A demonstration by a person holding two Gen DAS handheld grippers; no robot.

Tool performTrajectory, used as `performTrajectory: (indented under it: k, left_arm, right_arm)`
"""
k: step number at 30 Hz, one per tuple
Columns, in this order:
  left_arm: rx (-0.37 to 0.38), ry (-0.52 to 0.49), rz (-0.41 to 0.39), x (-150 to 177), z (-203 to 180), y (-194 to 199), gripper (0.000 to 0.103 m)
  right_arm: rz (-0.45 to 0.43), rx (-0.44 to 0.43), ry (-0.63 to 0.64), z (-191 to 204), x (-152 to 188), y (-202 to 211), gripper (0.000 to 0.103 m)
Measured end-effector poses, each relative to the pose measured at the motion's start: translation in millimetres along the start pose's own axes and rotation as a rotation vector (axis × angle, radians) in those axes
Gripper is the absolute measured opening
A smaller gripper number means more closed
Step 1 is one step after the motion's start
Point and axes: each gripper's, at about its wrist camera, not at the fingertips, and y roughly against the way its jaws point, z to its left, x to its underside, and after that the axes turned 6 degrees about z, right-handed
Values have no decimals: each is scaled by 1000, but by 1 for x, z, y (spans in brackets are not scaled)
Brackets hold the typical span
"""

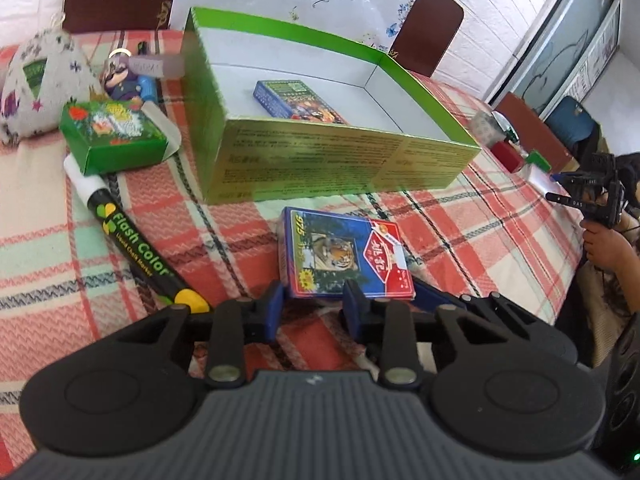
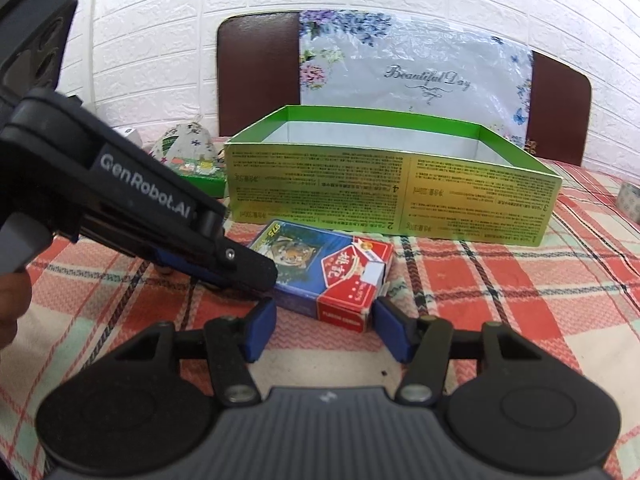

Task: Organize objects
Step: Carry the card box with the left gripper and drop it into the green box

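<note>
A blue and red card pack with a tiger picture (image 1: pixel 344 254) lies on the checked tablecloth in front of a large open green box (image 1: pixel 344 156). Another blue card pack (image 1: pixel 298 100) lies inside the box. My left gripper (image 1: pixel 314 306) is open, its blue fingers just at the pack's near edge. In the right wrist view the same pack (image 2: pixel 324 272) lies just ahead of my open right gripper (image 2: pixel 324 326). The left gripper (image 2: pixel 248 266) comes in from the left and touches the pack's left side.
Left of the box lie a black Flash Color chalk marker (image 1: pixel 132 240), a small green box (image 1: pixel 114 136), a flowered cloth pouch (image 1: pixel 42 84) and a small figure (image 1: pixel 124 80). Red and green blocks (image 1: pixel 520 158) sit at the far right. Two brown chairs stand behind the table.
</note>
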Motion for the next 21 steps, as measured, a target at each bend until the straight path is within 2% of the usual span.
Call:
performTrajectory:
  k: [3, 7, 11, 17, 21]
  left_arm:
    - [9, 1, -3, -1, -5, 6, 35]
    - [19, -51, -56, -5, -18, 19, 34]
    - [28, -83, -114, -15, -29, 31, 33]
    - [27, -77, -161, -38, -34, 40, 33]
    - [12, -63, -204, -71, -33, 42, 33]
  right_arm:
    - [-34, 26, 23, 3, 1, 8, 47]
    - [-147, 64, 24, 4, 0, 29, 47]
    - [-247, 116, 46, 4, -15, 41, 47]
    - [-318, 105, 20, -3, -43, 43, 47]
    - [-358, 89, 15, -13, -74, 30, 47]
